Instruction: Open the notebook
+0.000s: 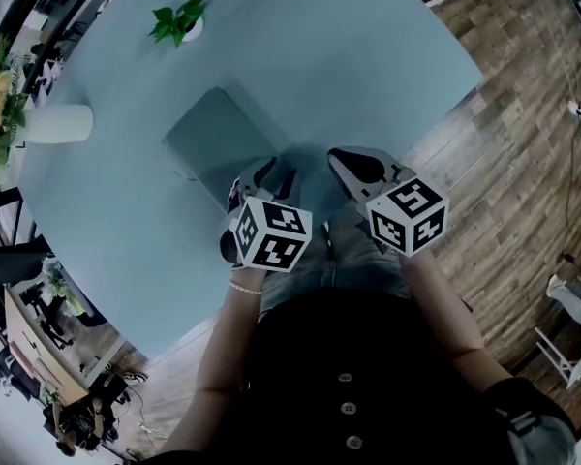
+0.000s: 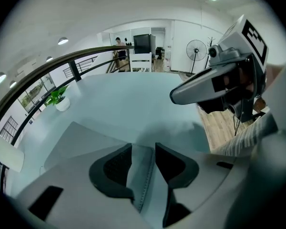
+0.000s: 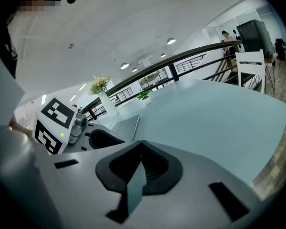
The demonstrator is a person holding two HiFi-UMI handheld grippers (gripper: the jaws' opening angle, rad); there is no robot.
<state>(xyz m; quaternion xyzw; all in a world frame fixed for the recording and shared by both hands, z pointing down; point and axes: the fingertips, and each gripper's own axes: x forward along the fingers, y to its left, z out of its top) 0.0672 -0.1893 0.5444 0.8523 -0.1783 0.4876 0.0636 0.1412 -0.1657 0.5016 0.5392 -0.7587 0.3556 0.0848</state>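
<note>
Closest in, the left gripper has its jaws apart right over the near corner of the notebook, with the cover showing in the gap and the pads not clamping it. The right gripper is clenched, tips together with nothing in them, just beside that corner. The notebook's lying flat and closed mid-desk. Farther off there's a vase, then a small plant.

A round, pale blue table stood on a wood-plank floor. Beyond it were a curved dark railing, 1 white chair and 1 standing fan, under a white ceiling.
</note>
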